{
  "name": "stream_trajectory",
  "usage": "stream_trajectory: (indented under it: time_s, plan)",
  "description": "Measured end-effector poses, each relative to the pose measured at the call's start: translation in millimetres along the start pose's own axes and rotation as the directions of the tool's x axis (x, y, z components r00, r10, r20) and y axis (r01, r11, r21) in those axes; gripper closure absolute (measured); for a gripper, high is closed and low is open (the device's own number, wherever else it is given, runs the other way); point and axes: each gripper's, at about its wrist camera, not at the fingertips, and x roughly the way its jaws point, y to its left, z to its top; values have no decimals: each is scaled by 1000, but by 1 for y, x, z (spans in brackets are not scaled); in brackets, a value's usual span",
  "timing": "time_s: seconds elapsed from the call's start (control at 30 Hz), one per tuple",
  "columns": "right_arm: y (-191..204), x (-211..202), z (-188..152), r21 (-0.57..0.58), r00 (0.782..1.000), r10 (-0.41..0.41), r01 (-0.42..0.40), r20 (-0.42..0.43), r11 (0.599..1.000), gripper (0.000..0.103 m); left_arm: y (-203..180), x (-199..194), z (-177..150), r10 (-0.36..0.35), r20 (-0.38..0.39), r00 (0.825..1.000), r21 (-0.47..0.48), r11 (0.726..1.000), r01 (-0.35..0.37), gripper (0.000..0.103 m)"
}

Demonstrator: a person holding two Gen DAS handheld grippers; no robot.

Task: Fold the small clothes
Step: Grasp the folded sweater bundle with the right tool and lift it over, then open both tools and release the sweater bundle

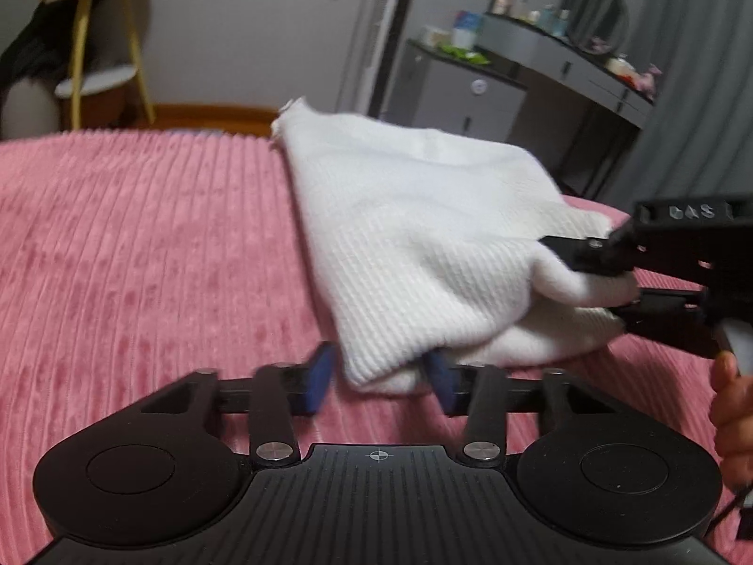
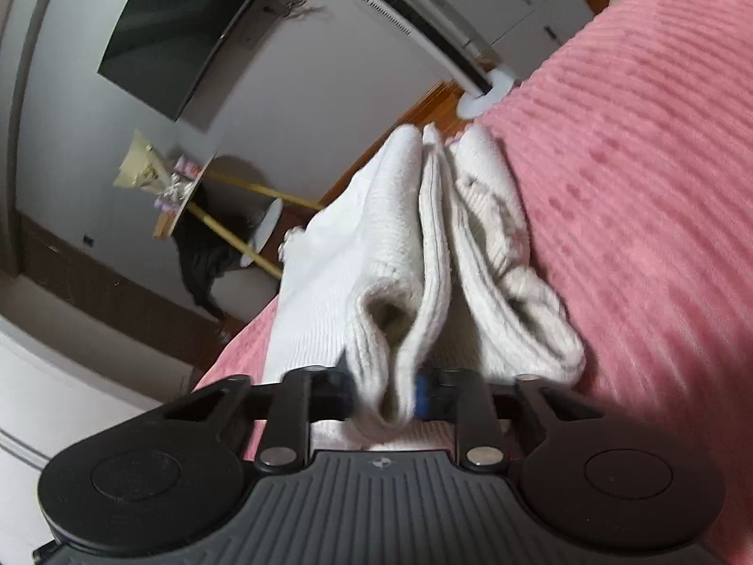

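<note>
A white ribbed garment (image 1: 414, 235) lies folded over on the pink ribbed bedspread (image 1: 141, 259). My left gripper (image 1: 382, 381) straddles its near corner; the left blue pad (image 1: 322, 379) stands a little clear of the cloth, so the jaws are open. My right gripper (image 1: 583, 278) comes in from the right, shut on a bunched fold of the garment's right edge and holding it slightly off the bed. In the right wrist view the garment (image 2: 376, 245) runs away in thick folds, and the right gripper (image 2: 386, 398) pinches its near edge between its blue pads.
A person's hand (image 1: 729, 423) holds the right gripper's handle. The bed's far edge lies just behind the garment. Beyond stand a grey dressing table with a round mirror (image 1: 564, 66) and a side table with yellow legs (image 1: 94, 84). A dark screen (image 2: 188, 23) hangs on the wall.
</note>
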Motion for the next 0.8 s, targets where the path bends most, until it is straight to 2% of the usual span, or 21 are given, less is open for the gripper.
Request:
stream_trajectory:
  time_s: [0.03,0.13,0.2,0.27,0.33,0.43,0.5,0.57,0.67,0.8]
  plan:
    - [7,-1,1,-52,1000,-19,20,12,998,88,2,1,3,18,-13,1000,-12,1000,-18,79]
    - [31,-18,-2,-230,990,-82,106,112,967,91,10,-3,7,10,-23,1000,-66,998,-12,83]
    - [38,-29,-9,-331,971,-109,176,211,927,91,14,-6,8,7,-38,999,-96,995,-10,83]
    - [33,-21,-15,-372,960,-174,248,221,894,90,17,-4,7,29,-65,997,-99,994,-35,82]
    - [19,-7,-17,-355,957,-233,281,173,892,88,19,-3,5,67,-91,994,-88,993,-75,79]
    - [11,-14,-18,-286,959,-232,271,164,919,79,22,-11,1,104,-96,990,-79,991,-112,73]
    - [9,-32,-18,-193,957,-219,256,191,947,63,23,-18,-1,136,-86,987,-73,987,-142,72]
    - [2,-52,-25,-80,950,-213,236,228,968,50,25,-25,-2,137,-85,987,-93,985,-145,72]
    - [-7,-67,-41,14,961,-162,163,224,987,49,26,-31,-3,105,-86,991,-128,985,-115,67]
    - [-13,-68,-48,87,981,-44,28,187,996,49,24,-38,-5,63,-88,994,-177,981,-78,61]
